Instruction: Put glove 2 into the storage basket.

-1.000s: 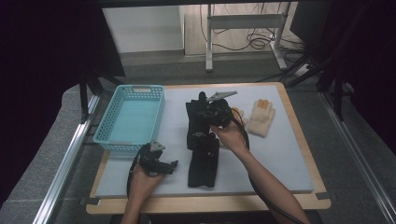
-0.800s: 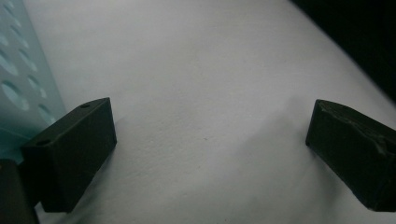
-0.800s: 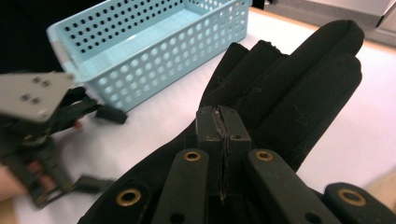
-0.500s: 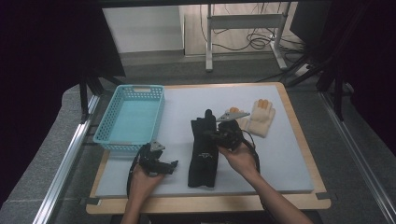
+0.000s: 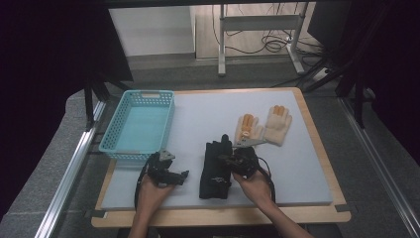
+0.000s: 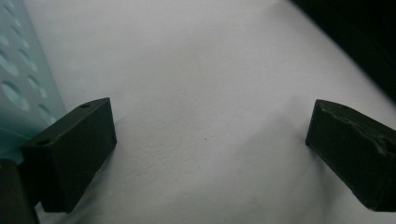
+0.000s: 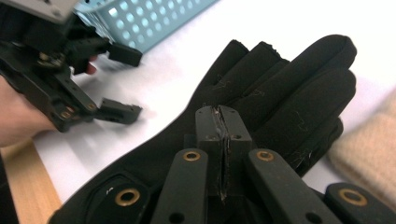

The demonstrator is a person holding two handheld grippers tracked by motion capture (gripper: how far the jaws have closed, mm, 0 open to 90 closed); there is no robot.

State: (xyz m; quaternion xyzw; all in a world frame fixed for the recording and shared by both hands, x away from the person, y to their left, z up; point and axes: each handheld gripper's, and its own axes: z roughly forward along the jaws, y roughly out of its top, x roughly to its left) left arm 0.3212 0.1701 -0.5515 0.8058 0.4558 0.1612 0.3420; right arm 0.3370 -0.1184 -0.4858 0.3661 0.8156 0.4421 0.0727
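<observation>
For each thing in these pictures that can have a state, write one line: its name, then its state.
Left gripper: open, jaws wide apart over bare mat, holding nothing.
Right gripper: jaws shut together above the black gloves.
Black gloves: lying flat on the mat, stacked.
Cream gloves: lying flat side by side, fingertips orange.
Blue basket: upright, empty.

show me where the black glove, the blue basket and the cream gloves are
black glove (image 5: pixel 214 166), high view, on its palm.
blue basket (image 5: pixel 110 137), high view, on its left wall.
cream gloves (image 5: pixel 277 125), high view, on the palm of the right-hand one.
</observation>
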